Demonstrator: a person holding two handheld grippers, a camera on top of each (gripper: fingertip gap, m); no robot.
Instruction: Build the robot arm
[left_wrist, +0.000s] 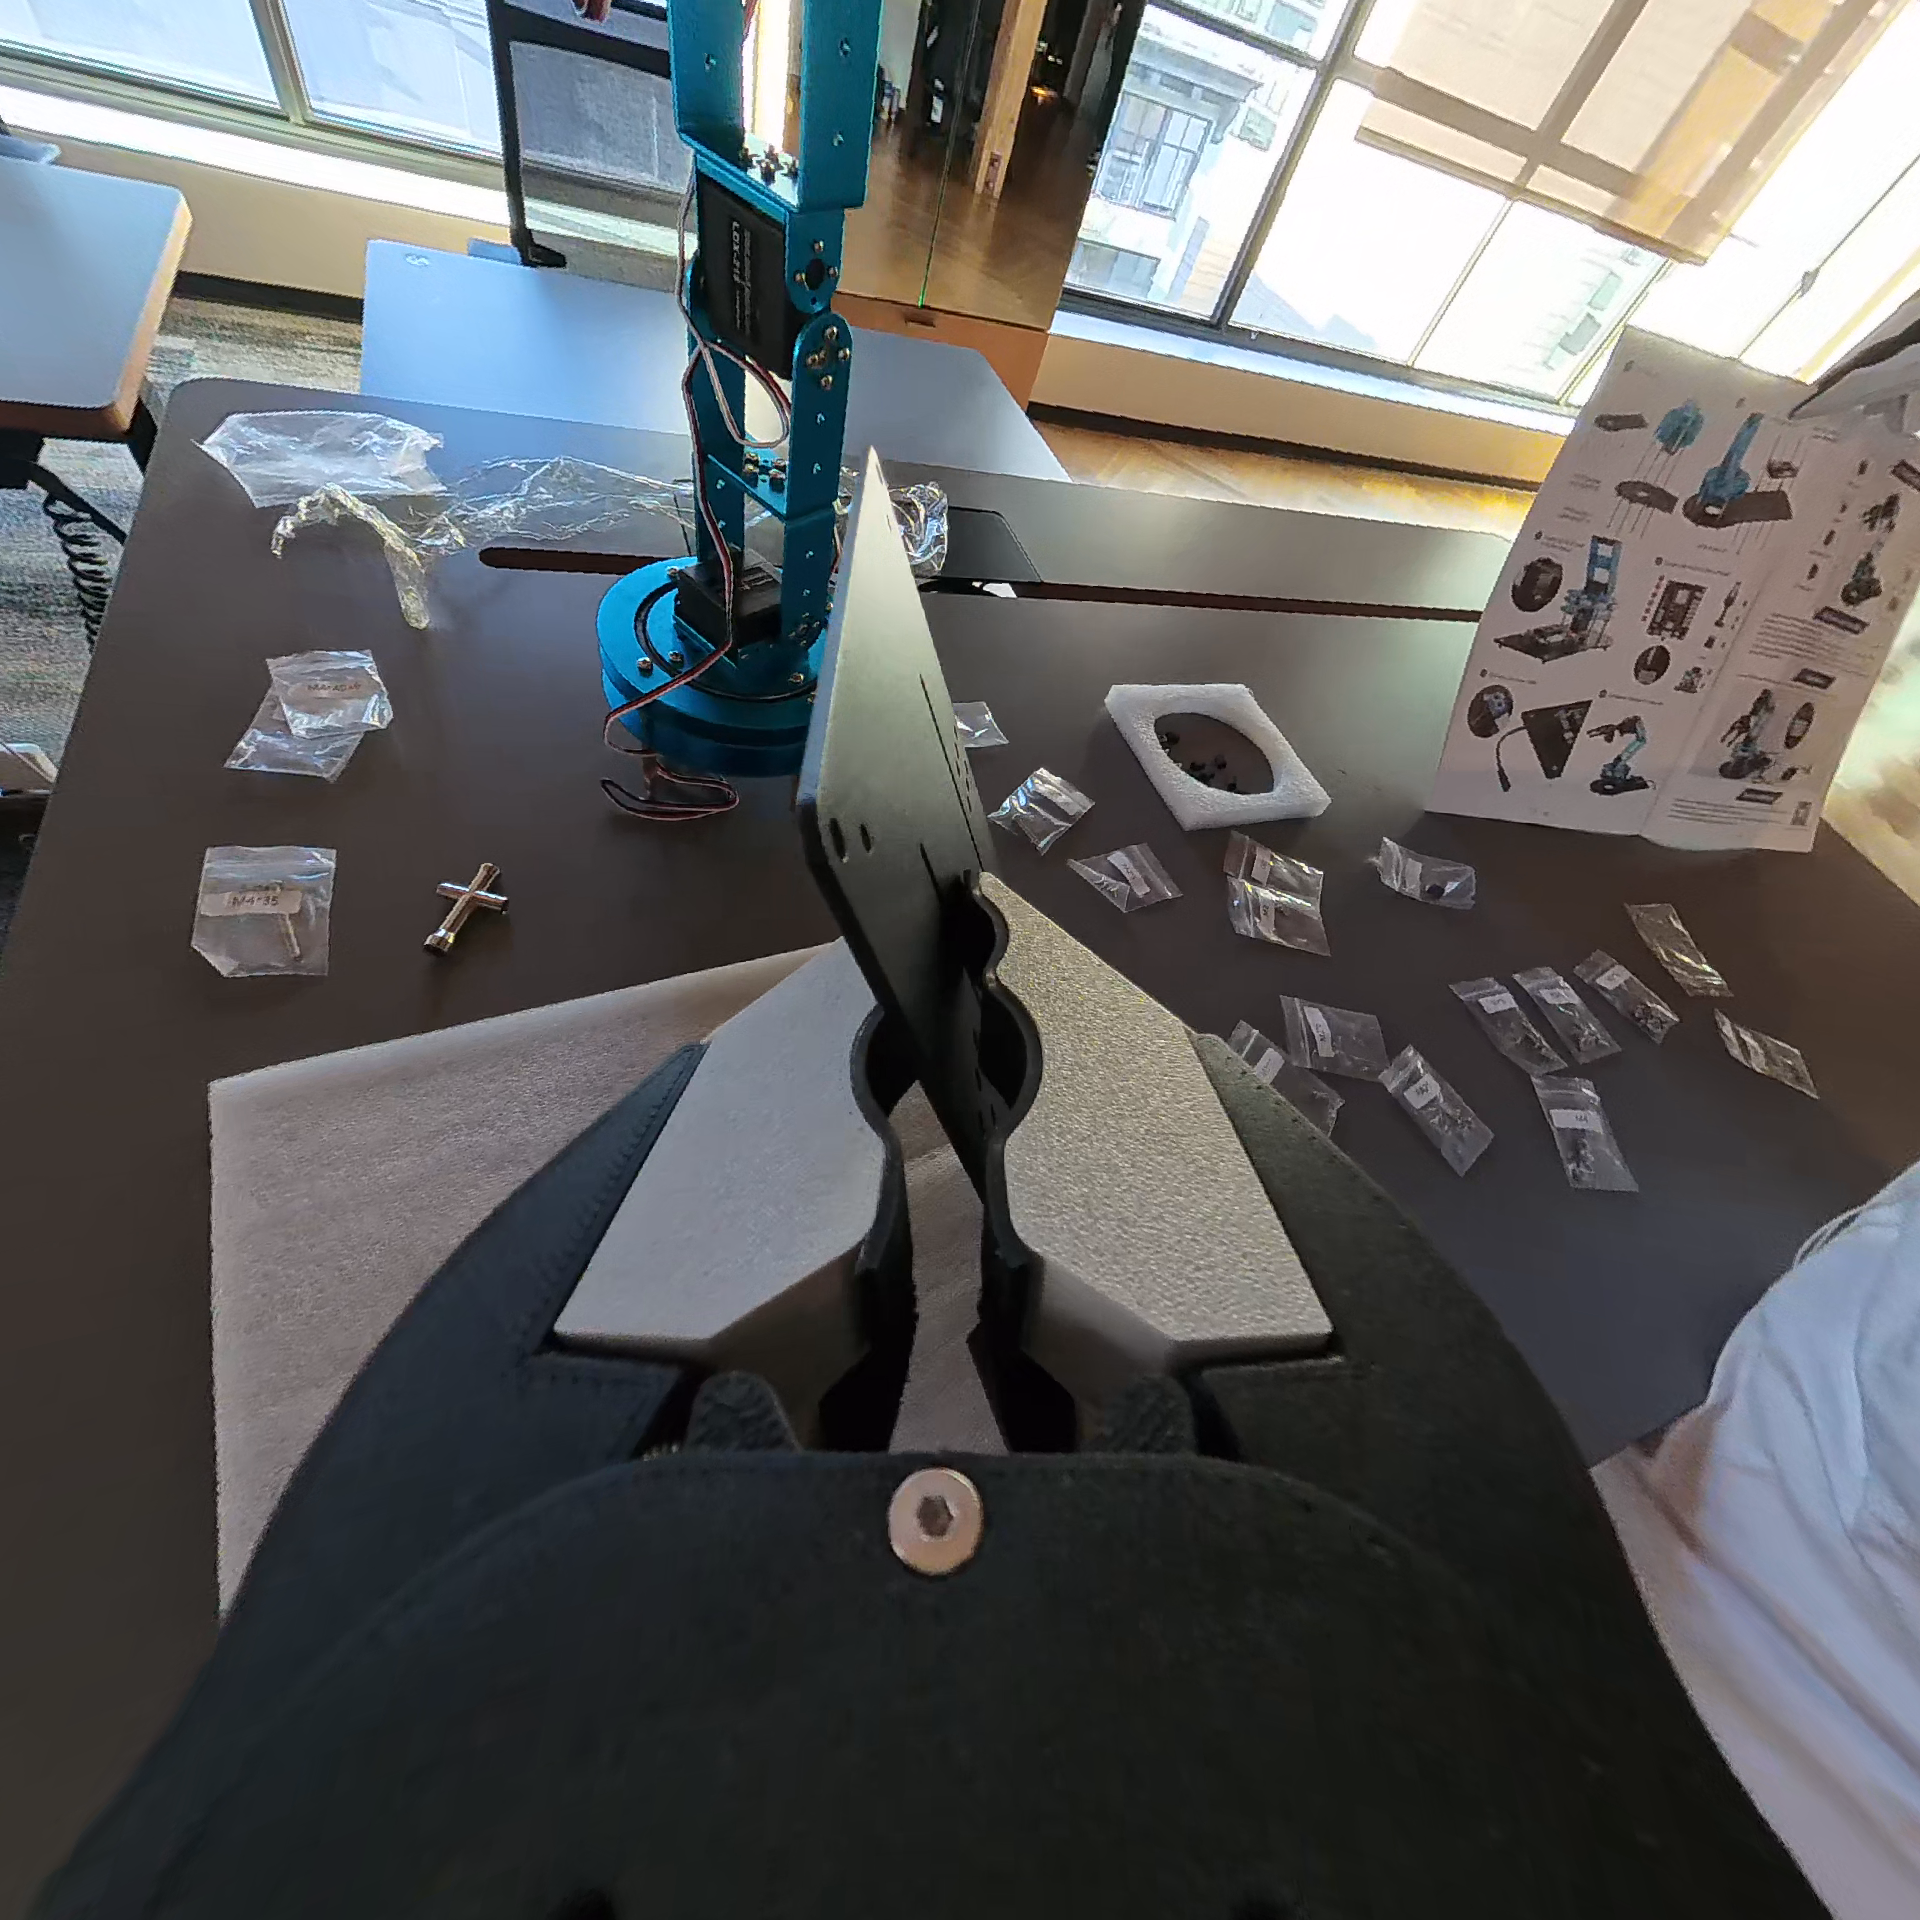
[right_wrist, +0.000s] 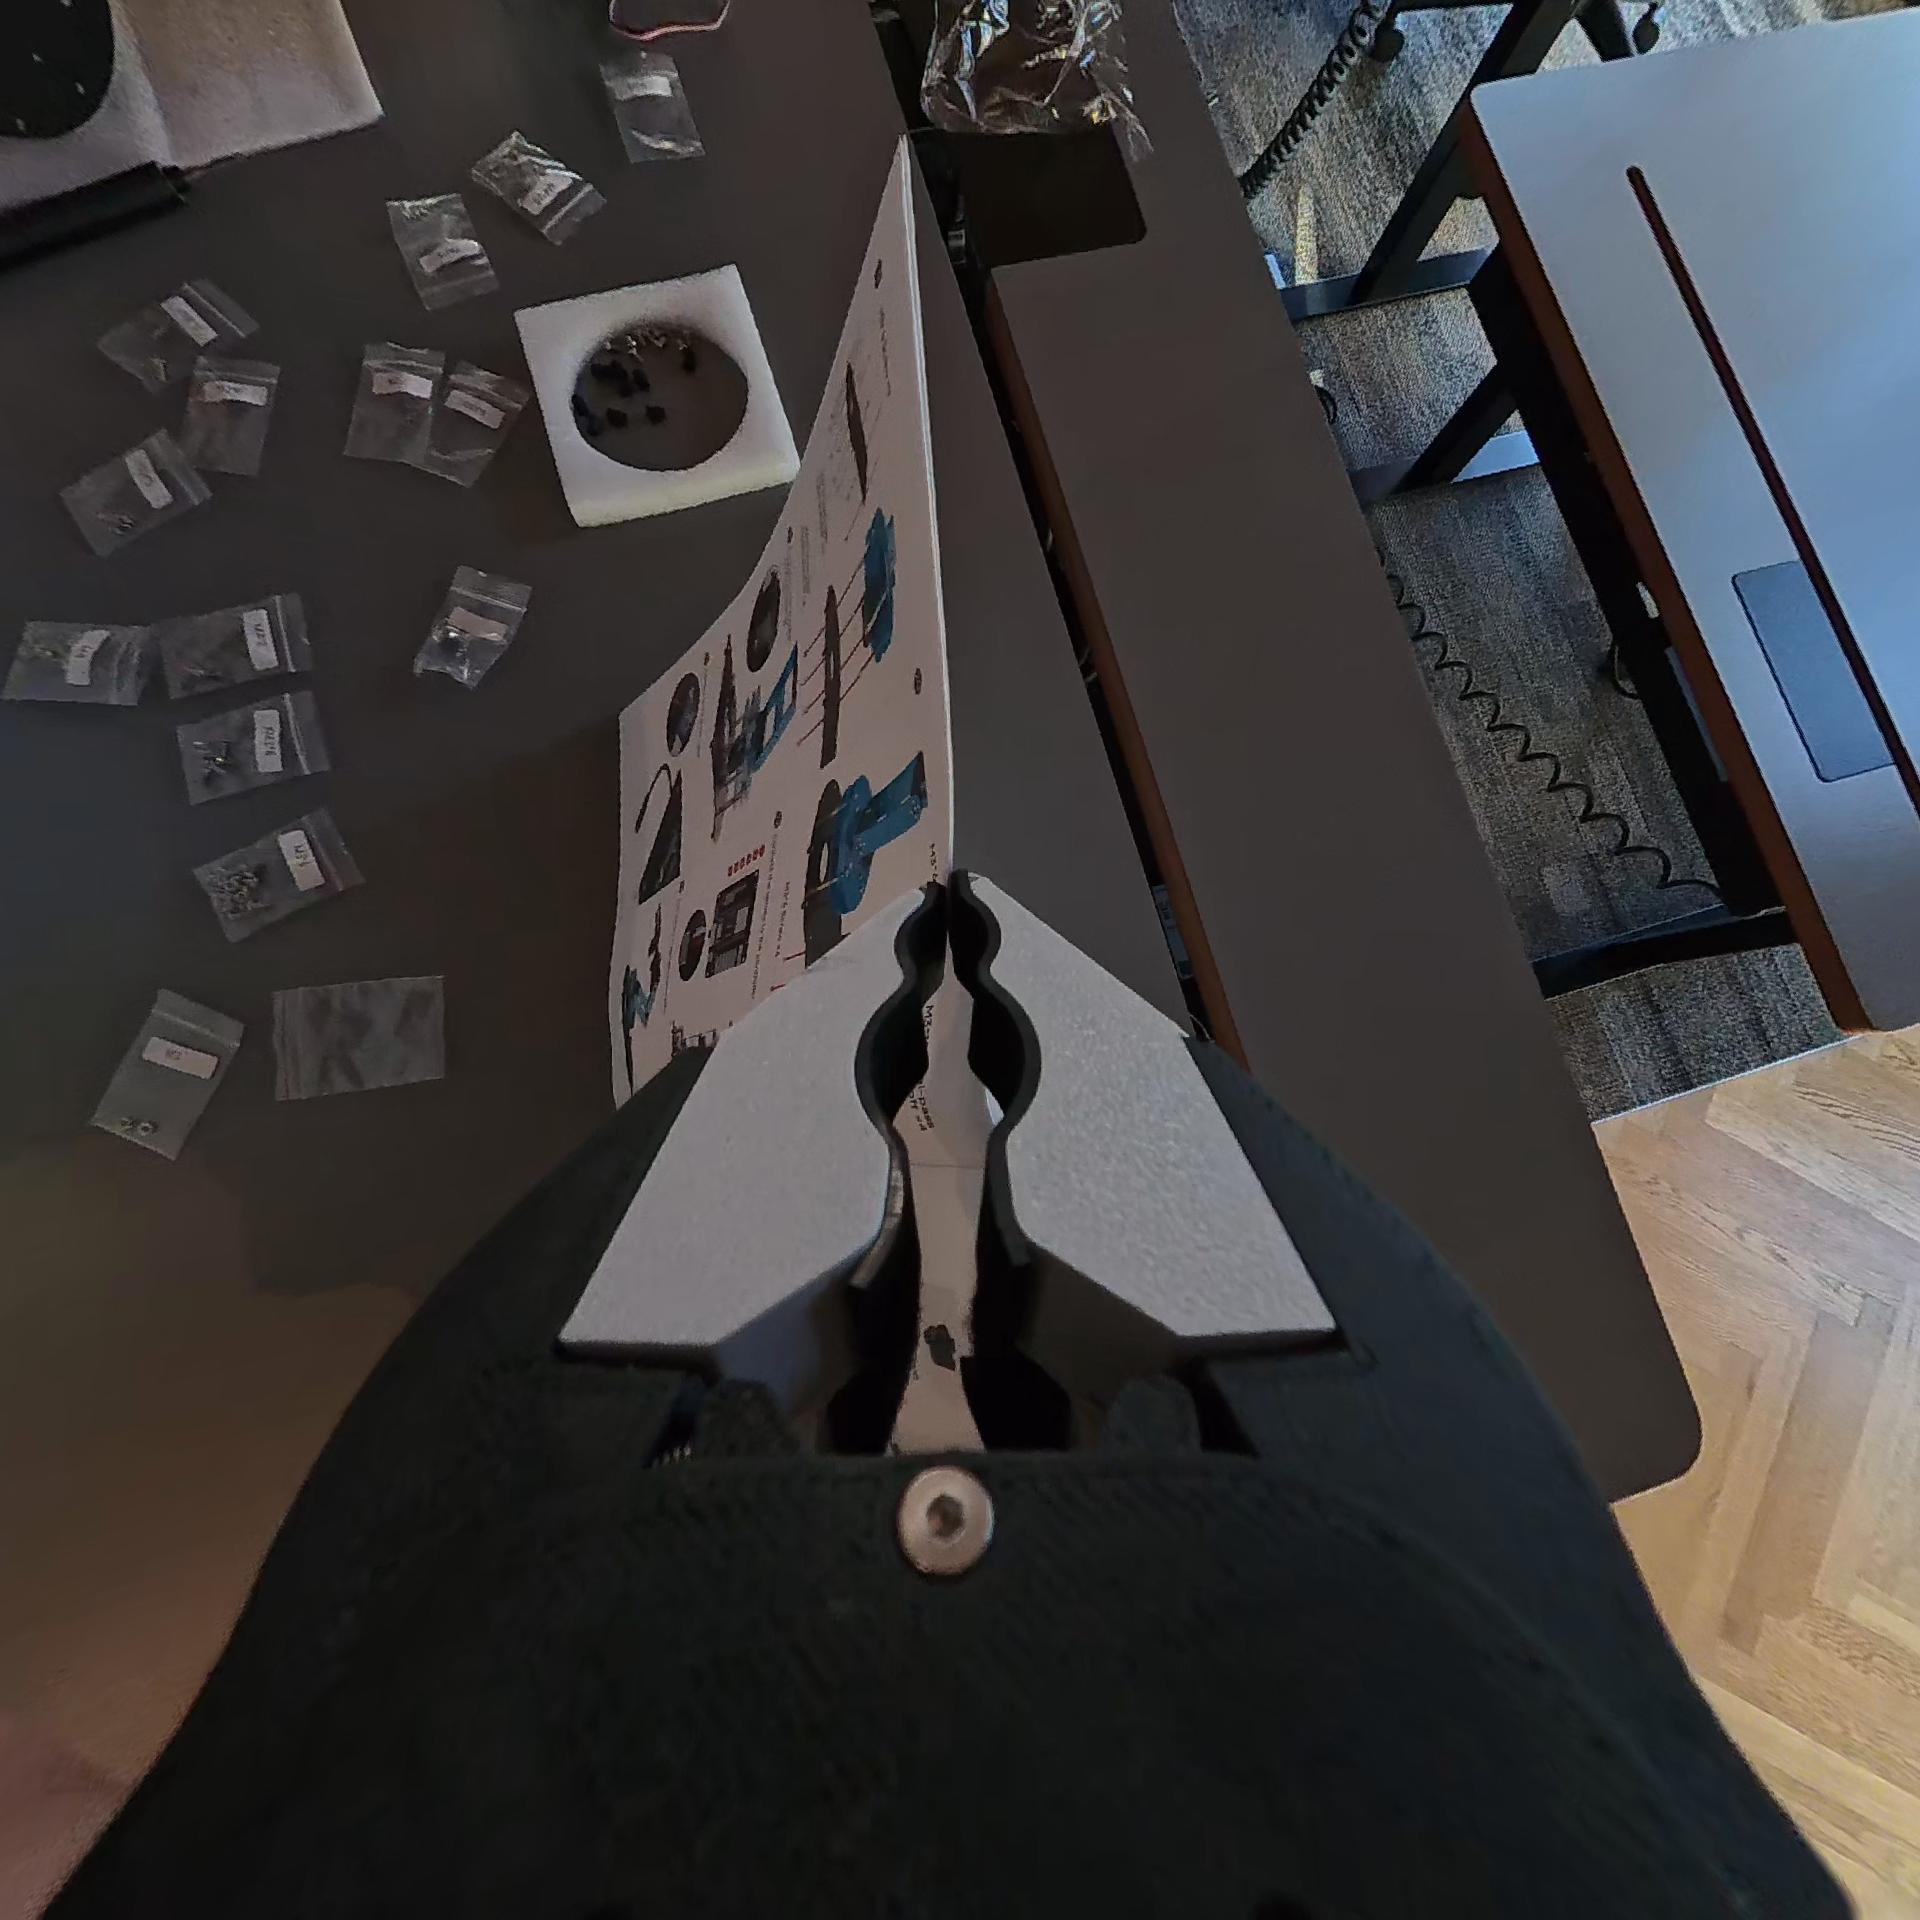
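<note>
A: Left claw (left_wrist: 940, 997)?

B: Mine is clamped on a flat black metal plate (left_wrist: 894, 748); the plate stands on edge, tilted, above the dark table (left_wrist: 520, 810); a white foam sheet (left_wrist: 416, 1122) lies on the table under my claw; just behind the plate stands a blue robot arm (left_wrist: 769, 416) on its round base, red and white wires trailing from it.

A: Around it?

B: A silver cross wrench (left_wrist: 468, 906) lies to the left, near a small clear bag (left_wrist: 265, 909); crumpled plastic wrap (left_wrist: 343, 468) farther back; more small parts bags (left_wrist: 1538, 1023) scattered to the right; a white foam square (left_wrist: 1216, 753) with a round cut-out holds small black pieces.

A: Right claw (right_wrist: 951, 935)?

B: Pinched shut on an illustrated instruction sheet (right_wrist: 831, 644); the sheet is raised off the table, curving up; foam square and bags lie to its left; wood floor (right_wrist: 1766, 1299) shows beyond the table's edge.
</note>
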